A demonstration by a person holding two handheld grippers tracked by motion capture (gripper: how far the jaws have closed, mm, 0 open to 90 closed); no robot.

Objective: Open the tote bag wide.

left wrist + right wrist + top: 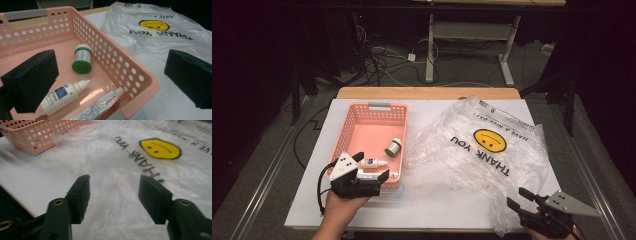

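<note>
A pink perforated basket (353, 131) (117, 60) holds a green-capped jar (393, 147) (82, 59), a white dropper bottle (373, 162) (62, 96) and a silvery tube (100, 105). My left gripper (372, 167) (110, 80) hovers open over the basket's near right corner, one jaw inside, one outside. A clear plastic bag (492, 155) (160, 32) (130, 167) with a yellow smiley (489, 140) (160, 148) lies crumpled to the right. My right gripper (518, 198) (113, 195) stands open at the bag's near edge, with nothing between its jaws.
A white board (432, 197) covers the wooden table (427, 93); its near strip lies between my hands. The basket's corner (37, 137) lies far left in the right gripper view. Cables and a desk frame (430, 50) sit on the floor behind.
</note>
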